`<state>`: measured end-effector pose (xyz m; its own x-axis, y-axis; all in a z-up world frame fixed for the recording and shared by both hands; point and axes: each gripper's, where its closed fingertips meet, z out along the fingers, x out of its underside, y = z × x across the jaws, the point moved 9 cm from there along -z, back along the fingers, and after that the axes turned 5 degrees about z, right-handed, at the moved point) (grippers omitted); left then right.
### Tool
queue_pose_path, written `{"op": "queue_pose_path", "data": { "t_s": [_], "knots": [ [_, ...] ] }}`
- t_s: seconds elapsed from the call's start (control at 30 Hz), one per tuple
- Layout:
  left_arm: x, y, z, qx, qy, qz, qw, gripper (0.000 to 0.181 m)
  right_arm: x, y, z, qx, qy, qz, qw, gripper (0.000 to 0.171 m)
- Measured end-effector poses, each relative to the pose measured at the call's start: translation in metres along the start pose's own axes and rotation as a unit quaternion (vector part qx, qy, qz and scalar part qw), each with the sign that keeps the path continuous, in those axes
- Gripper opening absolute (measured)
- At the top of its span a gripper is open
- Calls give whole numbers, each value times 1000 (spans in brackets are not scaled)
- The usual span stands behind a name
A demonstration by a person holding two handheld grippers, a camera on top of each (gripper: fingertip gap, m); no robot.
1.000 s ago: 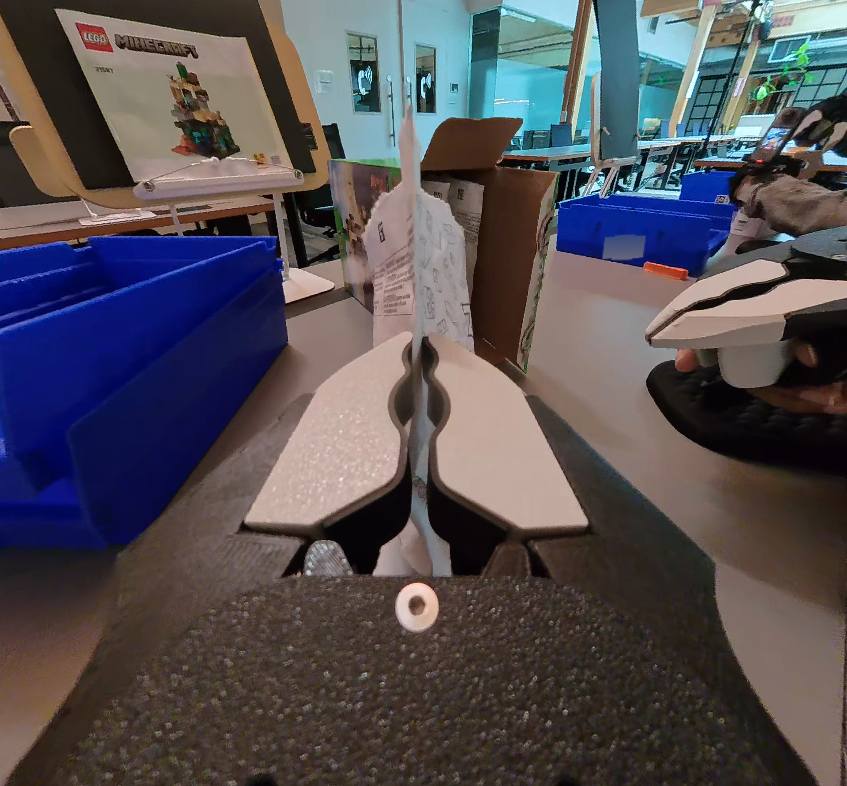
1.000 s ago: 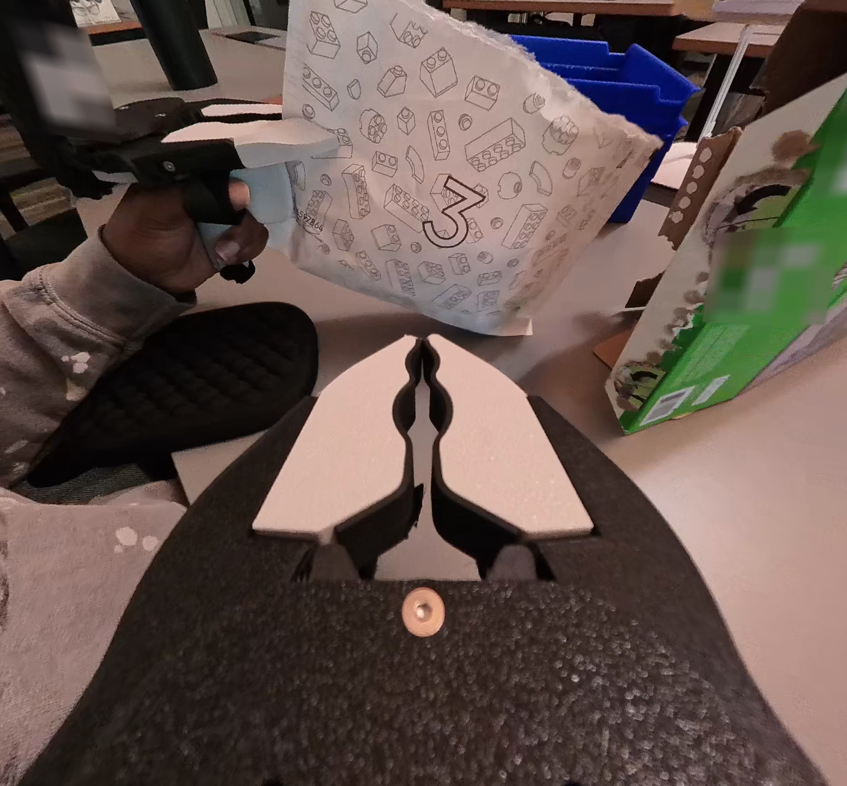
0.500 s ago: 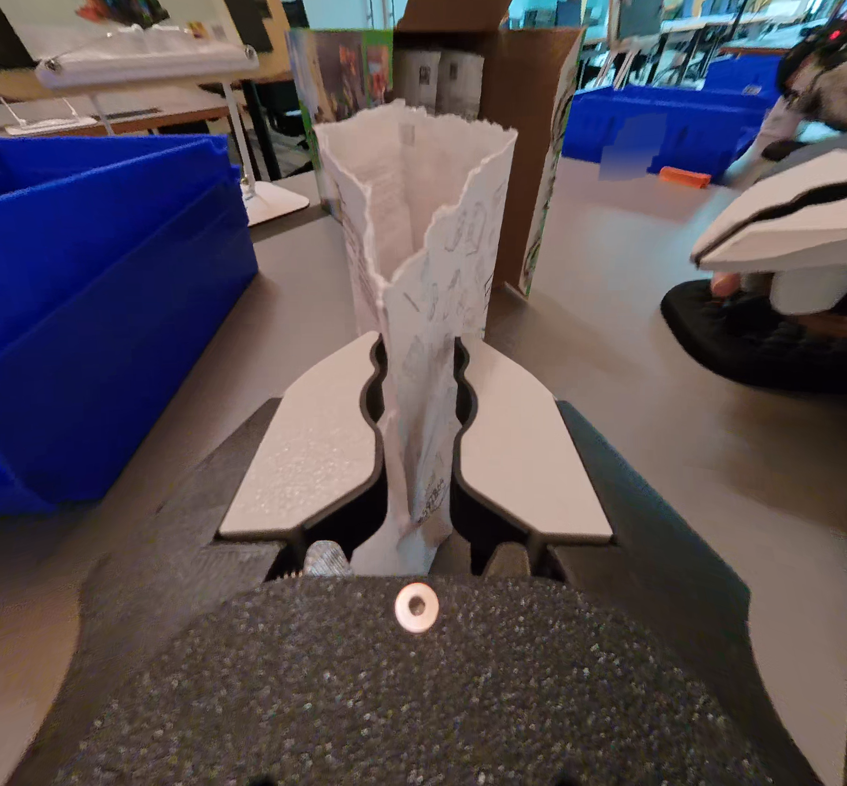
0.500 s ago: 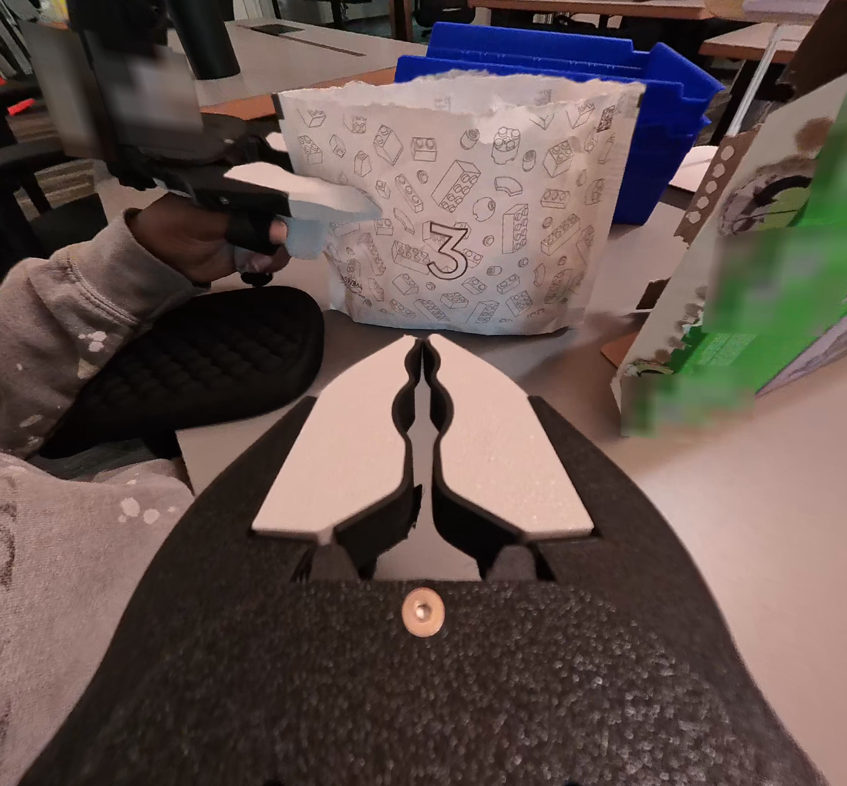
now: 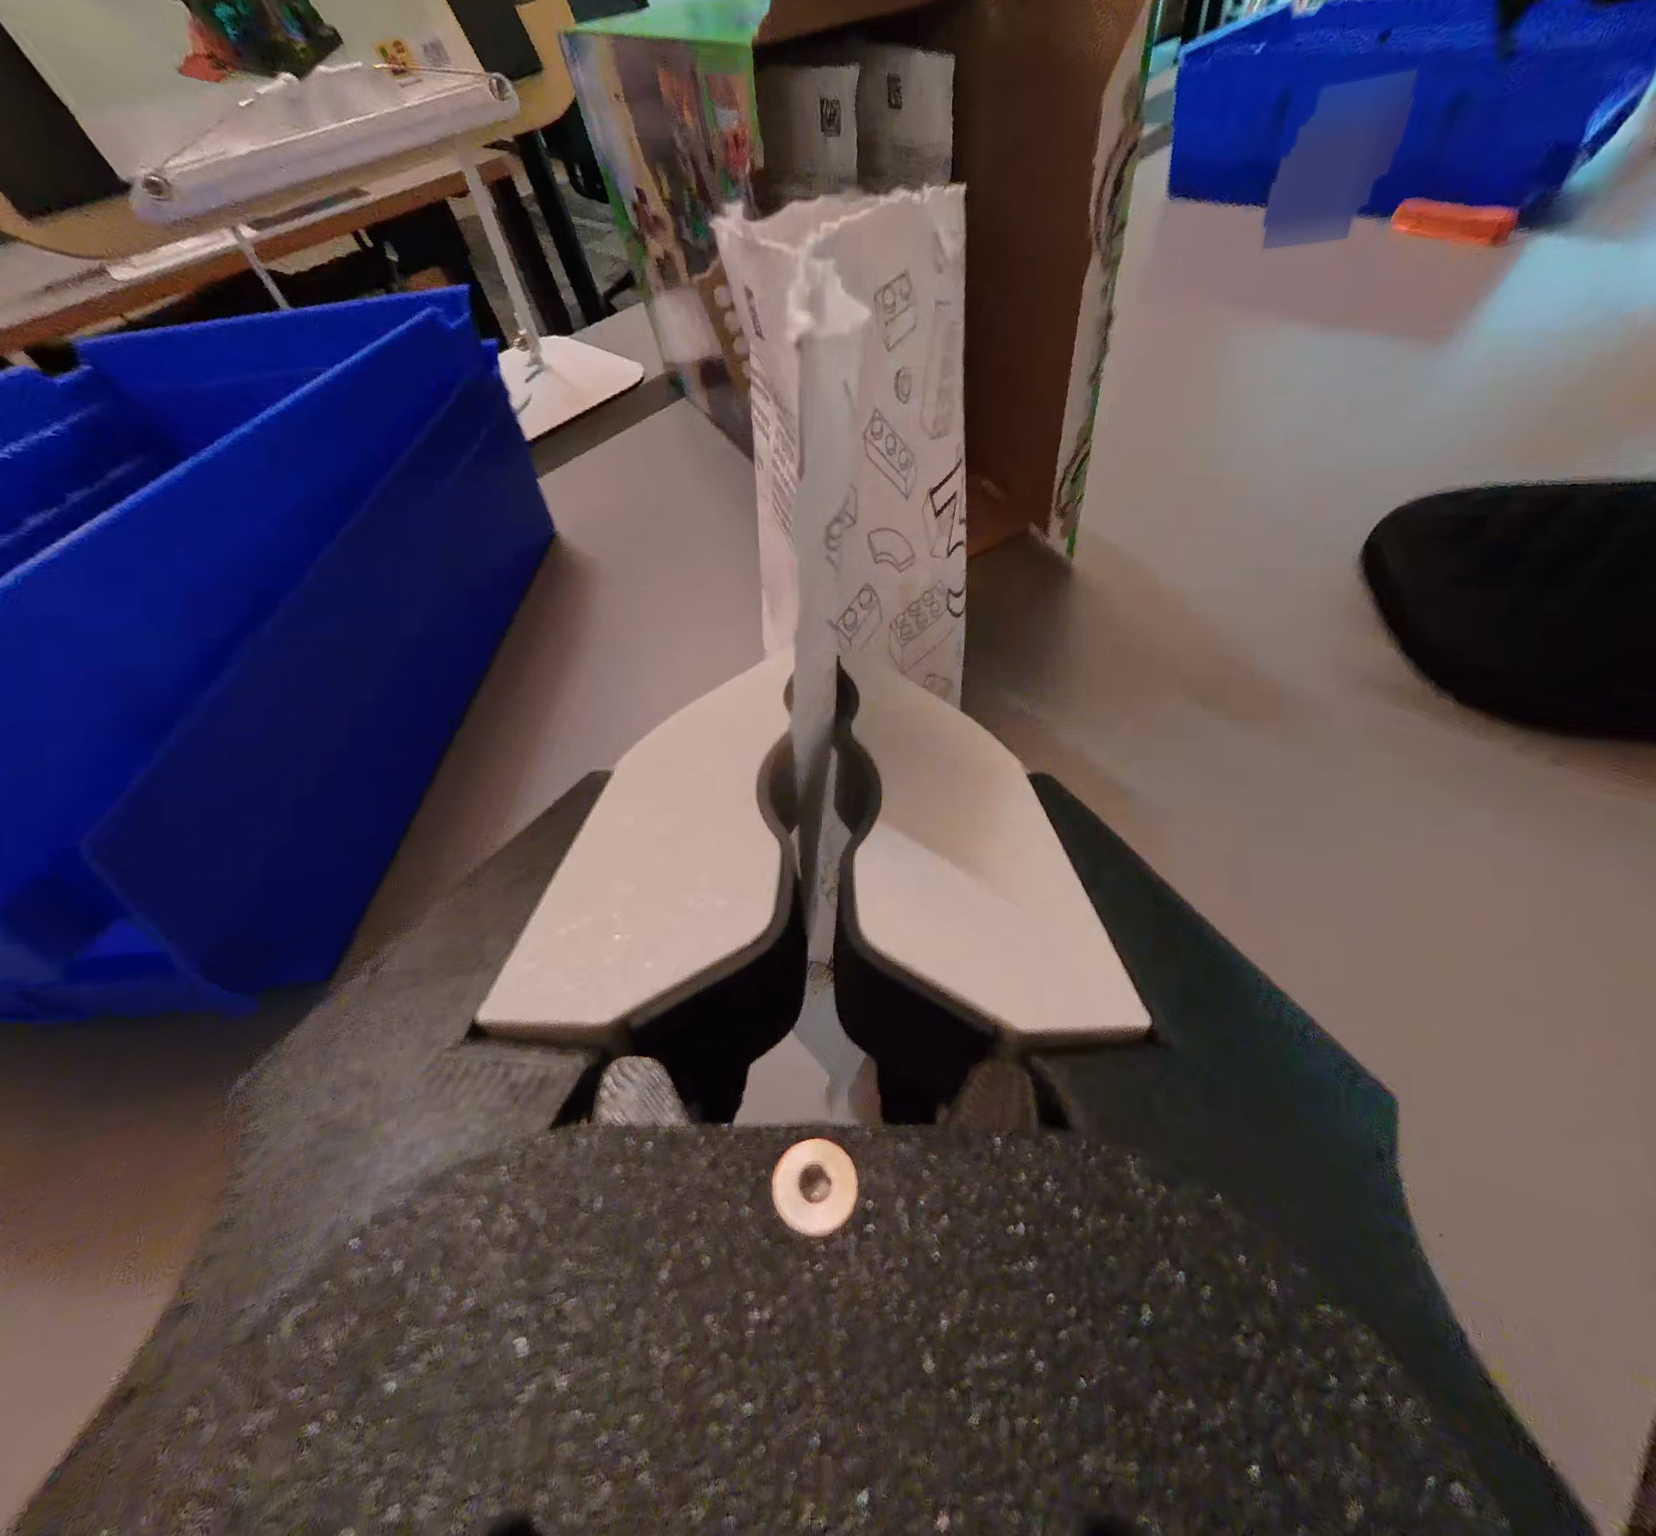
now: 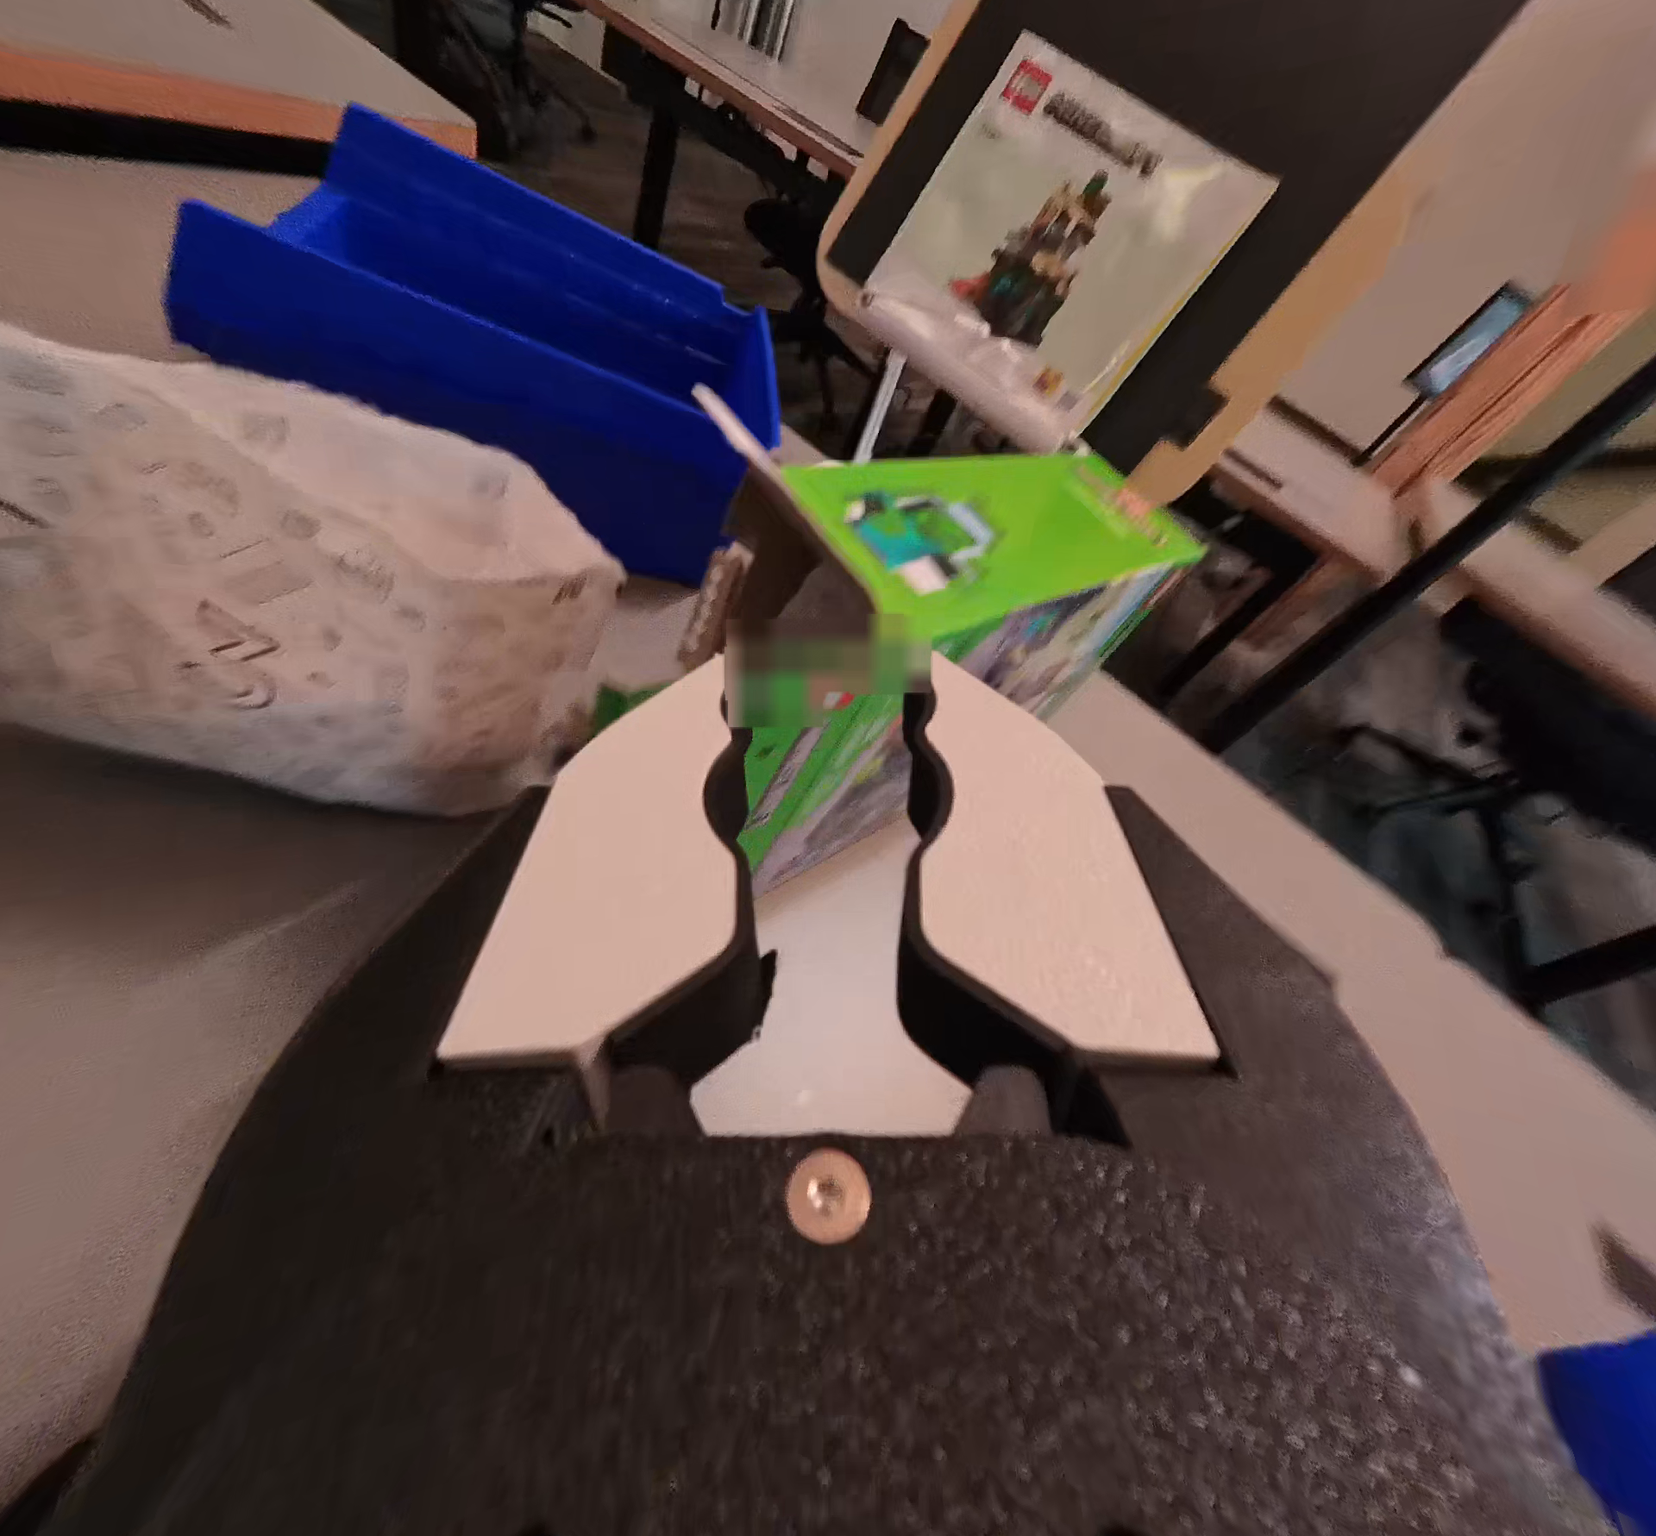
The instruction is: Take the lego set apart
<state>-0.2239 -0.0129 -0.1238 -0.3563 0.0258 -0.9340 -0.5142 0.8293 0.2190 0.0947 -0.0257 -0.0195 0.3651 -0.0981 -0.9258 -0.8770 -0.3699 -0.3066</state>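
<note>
My left gripper (image 5: pixel 815 704) pinches the edge of the white paper bag (image 5: pixel 883 454), which stands upright just ahead. My right gripper (image 6: pixel 824 687) is parted and empty, the green box (image 6: pixel 968 561) just beyond its tips.

The right gripper (image 6: pixel 824 687) has its two fingers apart, with nothing between them, and it hovers over the grey table (image 6: pixel 1210 911). Just past the fingertips stands a green lego box (image 6: pixel 986 543) with its brown flap open. To the left, a white paper bag (image 6: pixel 269 597) printed with brick outlines lies on the table, blurred. Behind the bag is a blue bin (image 6: pixel 466 328). Farther back, an instruction booklet (image 6: pixel 1066 230) rests on a stand.
</note>
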Motion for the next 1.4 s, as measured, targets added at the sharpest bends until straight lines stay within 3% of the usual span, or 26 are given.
{"op": "queue_pose_path", "data": {
  "t_s": [0.2,0.33,0.5,0.7,0.77,0.83,1.13,1.27,1.4],
  "knots": [
    [-22,-6,17,-5,2,-68,998,1,-29,-7,60,-29,69,-90,993,48],
    [-20,-5,23,-15,-11,-92,996,1,-41,3,64,-17,61,-125,990,35],
    [-29,-7,28,-10,-18,-73,997,1,-43,12,74,-43,144,-187,971,51],
    [-38,3,28,-9,-32,-104,994,0,-34,13,77,-51,201,-246,947,50],
    [-43,4,30,3,-39,-114,993,1,-30,9,84,-31,219,-270,937,39],
    [-48,4,32,-4,-38,-100,994,0,-28,6,92,-32,211,-276,937,2],
    [-63,7,40,-2,-49,-91,995,0,-48,-9,108,-160,188,-31,969,1],
    [-75,16,32,-21,-63,-68,995,1,-53,-24,95,-221,119,80,965,0],
    [-93,16,25,-30,-66,-28,997,1,-32,-40,70,-262,60,178,947,0]
  ]
}}
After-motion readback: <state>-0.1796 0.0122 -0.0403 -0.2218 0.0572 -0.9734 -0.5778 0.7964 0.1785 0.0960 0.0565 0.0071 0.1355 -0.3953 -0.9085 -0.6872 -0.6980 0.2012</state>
